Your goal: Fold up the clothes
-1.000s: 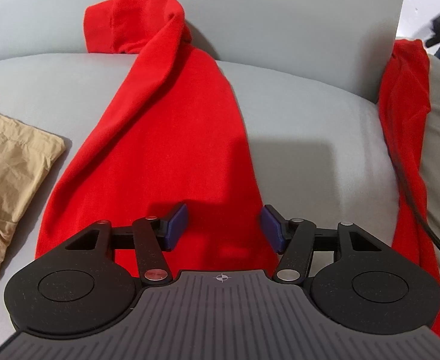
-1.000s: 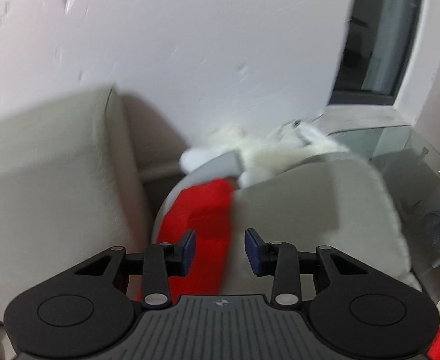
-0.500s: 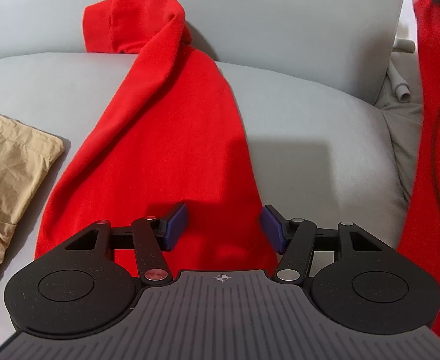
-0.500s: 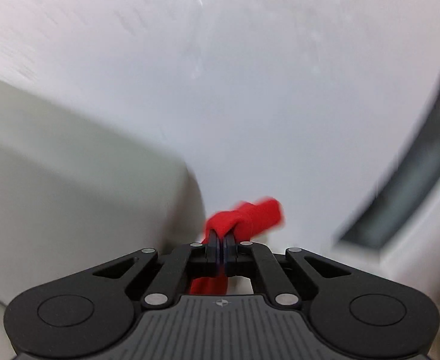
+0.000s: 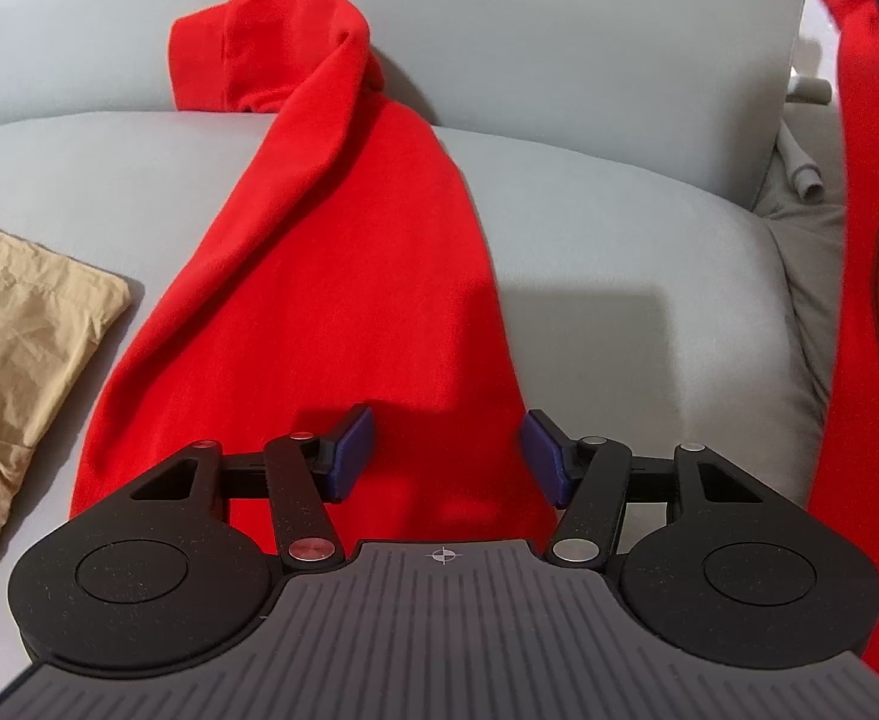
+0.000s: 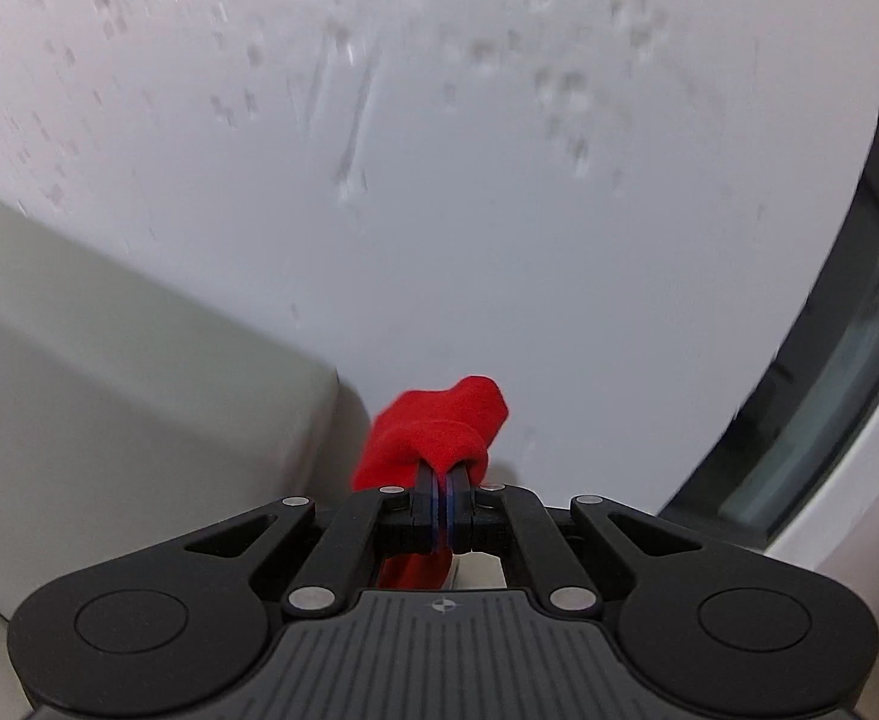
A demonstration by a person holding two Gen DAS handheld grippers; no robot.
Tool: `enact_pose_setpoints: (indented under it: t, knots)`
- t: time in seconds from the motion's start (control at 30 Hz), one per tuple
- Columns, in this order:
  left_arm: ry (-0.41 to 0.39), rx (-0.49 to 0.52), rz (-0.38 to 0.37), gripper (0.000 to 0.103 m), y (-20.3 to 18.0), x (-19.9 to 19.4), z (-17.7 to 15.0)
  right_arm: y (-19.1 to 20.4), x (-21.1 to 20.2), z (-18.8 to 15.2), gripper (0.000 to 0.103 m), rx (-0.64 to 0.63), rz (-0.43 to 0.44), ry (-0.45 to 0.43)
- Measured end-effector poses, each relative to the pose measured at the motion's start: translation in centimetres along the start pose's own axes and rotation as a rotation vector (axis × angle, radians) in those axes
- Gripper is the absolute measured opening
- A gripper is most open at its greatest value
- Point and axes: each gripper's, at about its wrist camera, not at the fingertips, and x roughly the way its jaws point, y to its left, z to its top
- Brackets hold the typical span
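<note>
Left wrist view alone shows the grey sofa [image 5: 589, 228], with a red garment [image 5: 343, 276] running from the backrest at 12 o'clock down between the spread, empty jaws of the left gripper [image 5: 448, 456], a tan cloth [image 5: 13, 336] at 9 o'clock, and a raised red length at 3 o'clock. Right wrist view shows a white wall [image 6: 439, 180], a dark window [image 6: 847, 372] at 3 o'clock, and the right gripper [image 6: 446, 495] clamped together on a fold of the red garment [image 6: 439, 432].
</note>
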Motion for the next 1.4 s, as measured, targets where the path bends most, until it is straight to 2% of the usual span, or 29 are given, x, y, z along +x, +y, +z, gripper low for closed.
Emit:
enact_pose_setpoints:
  t: [0.03,0.1,0.13,0.17,0.2,0.23,0.27,0.37,0.4,0.43,0.47,0.5,0.53,0.6,0.63,0.67,0.7,0.8,0.83,0.9,1.0,1.13,1.2,1.23,1.27,1.3,1.37,1.4]
  knots:
    - [-0.002,0.006,0.002,0.060,-0.1,0.0,0.0,0.3,1.4,-1.2,0.004,0.001,-0.036,0.045]
    - [-0.003,0.018,0.005,0.060,-0.2,0.0,-0.1,1.0,3.6,-3.2,0.015,-0.006,-0.113,0.150]
    - [-0.003,0.018,0.004,0.060,-0.2,0.0,-0.1,1.3,4.8,-4.4,0.015,-0.016,-0.163,0.225]
    - [-0.002,0.016,0.003,0.060,-0.1,0.0,0.0,1.6,5.7,-5.6,0.021,-0.030,-0.210,0.300]
    - [0.000,0.011,0.000,0.060,0.0,-0.1,0.0,1.8,5.9,-6.0,0.026,-0.037,-0.231,0.323]
    - [0.002,0.005,-0.003,0.060,0.1,-0.2,0.1,1.9,5.8,-6.4,0.030,-0.040,-0.256,0.328]
    - [0.001,0.001,-0.006,0.060,0.1,-0.3,0.1,1.8,5.1,-6.1,0.040,-0.036,-0.275,0.315]
    - [-0.025,-0.016,-0.014,0.058,0.2,-1.2,0.4,1.4,2.9,-4.4,0.046,0.008,-0.277,0.277]
    - [-0.068,-0.022,-0.020,0.058,0.2,-2.3,0.7,1.3,1.7,-3.6,0.050,0.033,-0.268,0.249]
    - [-0.109,-0.022,-0.026,0.058,0.3,-3.2,0.8,1.3,0.0,-2.6,0.051,0.072,-0.252,0.211]
    - [-0.139,-0.024,-0.025,0.058,0.3,-3.9,0.9,1.6,-2.0,-1.5,0.058,0.118,-0.219,0.168]
    - [-0.216,-0.035,-0.017,0.058,0.7,-5.6,1.2,1.7,-2.9,-0.8,0.063,0.138,-0.191,0.152]
    - [-0.268,-0.050,-0.001,0.058,1.2,-6.6,1.4,2.5,-4.4,0.2,0.064,0.158,-0.142,0.130]
    - [-0.353,-0.088,0.052,0.058,3.0,-8.4,1.8,5.6,-7.8,2.0,0.064,0.153,0.025,0.088]
    - [-0.365,-0.109,0.080,0.058,4.0,-8.8,2.0,6.4,-8.3,2.2,0.064,0.141,0.057,0.084]
    - [-0.376,-0.133,0.108,0.058,5.1,-9.2,2.2,8.7,-9.6,2.9,0.064,0.110,0.141,0.077]
    - [-0.371,-0.184,0.134,0.058,6.9,-9.4,2.4,10.1,-10.1,3.2,0.064,0.091,0.184,0.073]
    - [-0.347,-0.341,0.202,0.057,12.2,-10.0,2.9,18.3,-11.8,4.7,0.062,-0.011,0.400,0.078]
    - [-0.331,-0.435,0.237,0.057,15.0,-10.2,2.9,21.0,-12.2,5.2,0.061,-0.043,0.463,0.081]
    - [-0.325,-0.521,0.269,0.057,17.6,-10.4,2.9,24.3,-12.0,5.4,0.061,-0.085,0.508,0.091]
    - [-0.320,-0.589,0.271,0.057,19.7,-10.6,2.9,33.4,-10.3,5.5,0.059,-0.203,0.563,0.126]
    - [-0.332,-0.642,0.254,0.057,21.3,-11.0,2.7,39.5,-8.1,5.3,0.061,-0.276,0.549,0.139]
    - [-0.336,-0.664,0.249,0.057,21.9,-11.0,2.7,42.0,-6.7,5.1,0.065,-0.313,0.524,0.161]
    - [-0.336,-0.673,0.248,0.057,22.2,-11.0,2.8,43.0,-6.1,4.9,0.063,-0.327,0.512,0.182]
    - [-0.336,-0.683,0.248,0.057,22.5,-11.0,2.9,43.9,-5.5,4.6,0.049,-0.340,0.502,0.215]
    - [-0.338,-0.700,0.255,0.057,22.9,-11.0,2.8,44.3,-5.2,4.4,0.007,-0.341,0.518,0.244]
    - [-0.340,-0.734,0.266,0.057,23.5,-10.9,2.8,44.1,-5.0,4.7,0.002,-0.296,0.562,0.292]
    - [-0.341,-0.750,0.273,0.057,23.6,-10.9,2.7,44.0,-5.9,4.7,0.002,-0.285,0.598,0.286]
